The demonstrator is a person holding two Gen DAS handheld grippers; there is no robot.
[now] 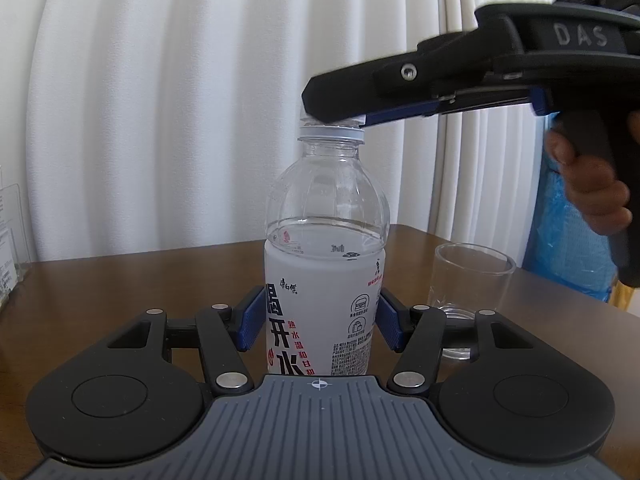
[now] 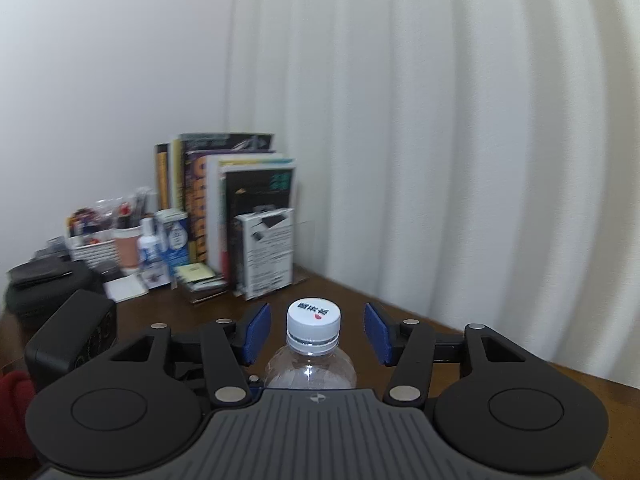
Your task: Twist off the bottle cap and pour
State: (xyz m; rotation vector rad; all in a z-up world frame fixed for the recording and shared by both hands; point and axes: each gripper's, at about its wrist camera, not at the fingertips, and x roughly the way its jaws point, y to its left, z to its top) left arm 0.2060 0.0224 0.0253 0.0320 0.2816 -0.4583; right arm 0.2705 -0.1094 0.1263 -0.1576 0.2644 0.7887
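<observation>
standing upright on the brown worktop [image 1: 140, 280], the water bottle [image 1: 326, 264] is pinched at its label by the left gripper [image 1: 320, 322], fingers [image 1: 250, 326] pressing both sides. label: large chinese characters, "开水" readable. right gripper [image 2: 316, 332] fingers spread, flanking the white cap [image 2: 313, 320], not touching. left view only: "das" on the right gripper, empty glass [image 1: 466, 292] right of bottle. right view only: books [image 2: 224, 204] far left.

a home study corner: wooden desk [image 2: 344, 288], upright books [image 2: 224, 200], stationery pots [image 2: 100, 232], white curtains [image 2: 440, 140].
</observation>
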